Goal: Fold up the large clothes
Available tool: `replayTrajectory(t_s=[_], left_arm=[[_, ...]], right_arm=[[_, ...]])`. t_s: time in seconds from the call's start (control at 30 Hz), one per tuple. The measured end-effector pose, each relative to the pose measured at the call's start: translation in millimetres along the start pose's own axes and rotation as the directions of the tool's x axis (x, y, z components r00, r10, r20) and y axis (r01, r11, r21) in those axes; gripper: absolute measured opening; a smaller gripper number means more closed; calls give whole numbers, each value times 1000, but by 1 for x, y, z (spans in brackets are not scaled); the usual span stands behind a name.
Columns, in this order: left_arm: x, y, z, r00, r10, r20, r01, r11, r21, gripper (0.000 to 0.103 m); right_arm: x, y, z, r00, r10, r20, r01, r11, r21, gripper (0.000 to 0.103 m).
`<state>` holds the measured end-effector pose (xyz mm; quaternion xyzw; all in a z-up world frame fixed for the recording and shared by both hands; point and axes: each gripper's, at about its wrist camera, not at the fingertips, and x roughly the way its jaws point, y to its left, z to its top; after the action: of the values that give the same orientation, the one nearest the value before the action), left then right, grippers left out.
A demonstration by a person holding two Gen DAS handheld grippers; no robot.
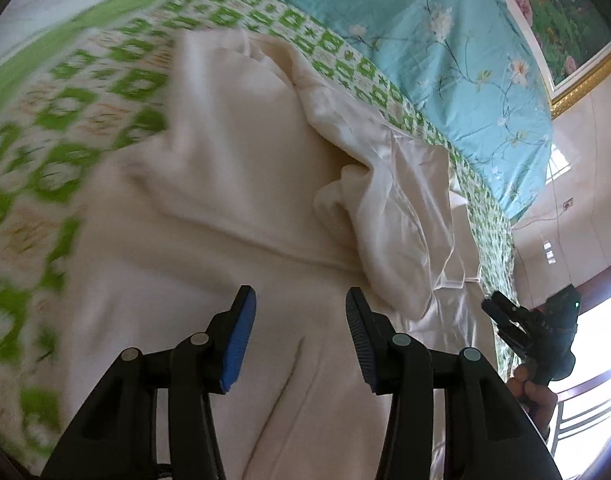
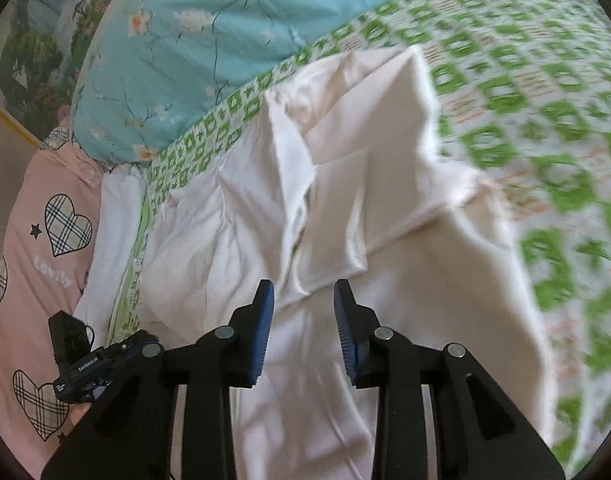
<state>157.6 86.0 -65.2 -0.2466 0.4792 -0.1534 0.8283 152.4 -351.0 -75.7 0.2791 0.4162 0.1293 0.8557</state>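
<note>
A large cream garment lies spread and partly folded over on a bed, with a bunched fold near its right side. My left gripper hovers over the cloth, open, with nothing between its blue pads. In the right wrist view the same garment shows a flap folded across its middle. My right gripper is open just above that flap's near edge, pads clear of the cloth. The right gripper also shows at the bed's right edge, held by a hand. The left gripper's body is at the lower left.
The garment rests on a green-and-white patterned sheet. A turquoise floral quilt lies along the far side. A pink pillow with plaid hearts sits at the left. A framed picture hangs on the wall; a bright window is at the right.
</note>
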Motion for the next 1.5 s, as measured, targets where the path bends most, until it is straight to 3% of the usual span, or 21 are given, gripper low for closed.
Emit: replayTrajectory(t_s=[0.1,0.23,0.37,0.47,0.6,0.7,0.77,0.83,0.93,1.03,1.13,1.2,1.27,1.33,1.5], left_arm=[[-29,15,-13,999,36,38,-35,999,-12,60],[-64,42,-31,993,87,85,-83,995,-46,74],[-86,70,-48,989,118,92,-110,990,-91,78],[-96,83,-60,985,158,75,-150,983,-106,79],[-96,90,-78,993,122,7,-121,988,-96,82],[-94,82,-92,997,74,-29,-75,995,-59,85],[-92,76,-103,998,26,-59,-29,999,-45,88],[-90,71,-120,995,-45,-92,41,998,-44,95],[-96,66,-141,994,-84,-76,83,996,-18,96],[-98,64,-151,991,-125,-57,124,992,-16,95],[-94,61,-155,988,-153,-27,152,987,-44,87],[-90,58,-156,983,-179,-30,177,983,-46,67],[-78,53,-158,980,-189,-69,187,982,-38,25],[-69,49,-159,981,-169,-92,167,986,-24,6],[-72,40,-151,986,-157,-51,157,988,0,4]], right_arm=[[-20,-10,-9,999,-41,27,40,999,14,48],[-53,-41,-27,993,-105,53,102,993,58,52],[-81,-70,-45,983,-169,64,162,981,112,53],[-92,-85,-59,985,-168,46,161,978,136,53],[-99,-89,-77,995,-102,5,101,989,110,53],[-99,-88,-89,998,3,-64,3,995,98,53],[-99,-88,-99,989,99,-107,-88,990,109,53],[-102,-87,-108,982,140,-128,-127,986,105,53],[-106,-86,-124,960,227,-166,-214,972,98,53],[-103,-80,-136,946,265,-185,-257,964,68,50],[-91,-74,-142,946,276,-168,-267,961,74,36],[-82,-73,-144,949,273,-157,-261,961,91,23],[-76,-73,-144,953,264,-148,-252,963,96,13],[-76,-72,-145,958,248,-146,-238,967,86,7],[-87,-67,-139,958,259,-126,-254,966,55,4]])
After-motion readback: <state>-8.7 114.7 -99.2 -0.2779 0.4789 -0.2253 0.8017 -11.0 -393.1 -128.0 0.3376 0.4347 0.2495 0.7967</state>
